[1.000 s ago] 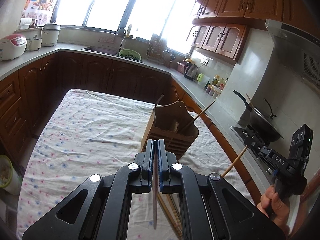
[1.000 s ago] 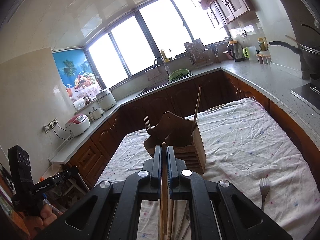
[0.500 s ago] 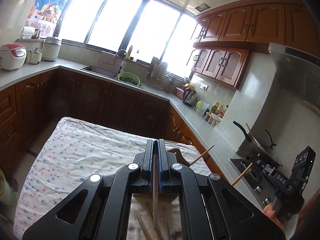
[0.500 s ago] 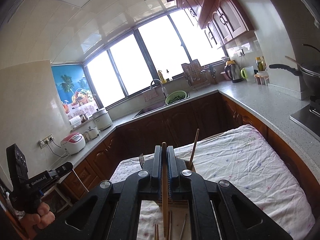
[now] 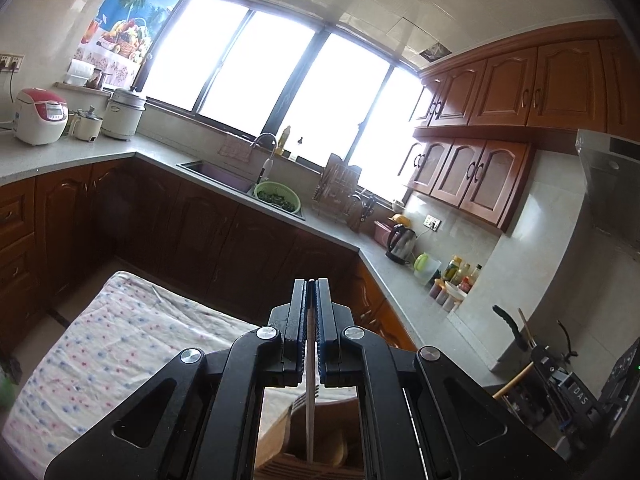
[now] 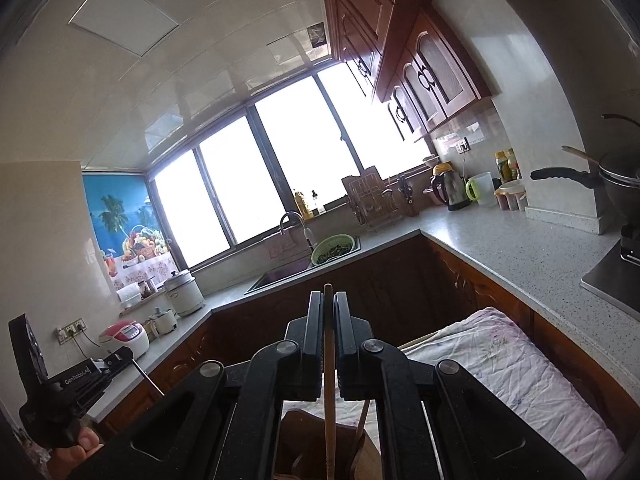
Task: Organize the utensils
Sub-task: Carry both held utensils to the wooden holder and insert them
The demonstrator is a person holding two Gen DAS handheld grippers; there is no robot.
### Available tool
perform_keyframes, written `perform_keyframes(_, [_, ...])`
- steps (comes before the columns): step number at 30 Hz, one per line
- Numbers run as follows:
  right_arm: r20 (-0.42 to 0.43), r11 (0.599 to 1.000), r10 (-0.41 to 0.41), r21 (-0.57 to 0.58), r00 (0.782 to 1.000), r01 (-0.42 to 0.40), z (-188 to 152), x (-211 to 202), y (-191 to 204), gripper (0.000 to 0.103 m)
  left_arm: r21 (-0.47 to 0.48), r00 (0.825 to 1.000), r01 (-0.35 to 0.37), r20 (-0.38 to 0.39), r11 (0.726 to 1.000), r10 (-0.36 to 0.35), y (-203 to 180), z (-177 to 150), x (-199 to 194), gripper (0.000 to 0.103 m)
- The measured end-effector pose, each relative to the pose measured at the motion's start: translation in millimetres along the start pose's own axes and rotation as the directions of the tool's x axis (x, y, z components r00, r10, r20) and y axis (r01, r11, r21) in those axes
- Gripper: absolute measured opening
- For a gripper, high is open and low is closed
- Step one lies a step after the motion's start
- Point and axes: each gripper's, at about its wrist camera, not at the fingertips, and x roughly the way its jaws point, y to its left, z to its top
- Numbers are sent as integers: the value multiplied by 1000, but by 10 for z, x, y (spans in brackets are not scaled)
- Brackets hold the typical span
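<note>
My left gripper (image 5: 311, 283) is shut on a thin metal utensil (image 5: 309, 408) that hangs down toward the wooden utensil holder (image 5: 304, 452) under the jaws. A fork (image 5: 301, 399) stands in the holder. My right gripper (image 6: 329, 295) is shut on a wooden chopstick (image 6: 329, 392) that points down into the same wooden holder (image 6: 304, 440); another chopstick (image 6: 362, 420) leans in it. Each gripper shows in the other view: the right one (image 5: 560, 380) at far right, the left one (image 6: 80, 372) at far left.
The holder stands on a table with a flowered cloth (image 5: 120, 344). Grey counters run around: rice cookers (image 5: 40, 116), sink with green strainer (image 5: 278, 198), kettle (image 5: 401, 240), a wok on the stove (image 6: 612, 184). Wooden cabinets hang above.
Both grippers have risen and tilted up over the holder; the view now shows mostly windows and ceiling. The holder has slid from ahead of the jaws to beneath them. Both stay shut.
</note>
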Motion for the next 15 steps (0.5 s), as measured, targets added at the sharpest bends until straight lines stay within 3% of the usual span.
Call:
perform_keyframes(4, [-12, 1000, -22, -7, 1000, 22, -184, 190, -38, 5, -29, 1000, -13, -11, 999, 13, 98, -196, 238, 3])
perform_keyframes(8, [-46, 999, -37, -5, 998, 37, -449, 319, -106, 5, -17, 998, -44, -52, 999, 43, 179, -437, 424, 3])
perform_keyframes(15, [-136, 998, -47, 39, 990, 53, -783, 515, -250, 5, 21, 993, -37, -108, 999, 39, 197, -705, 530, 4])
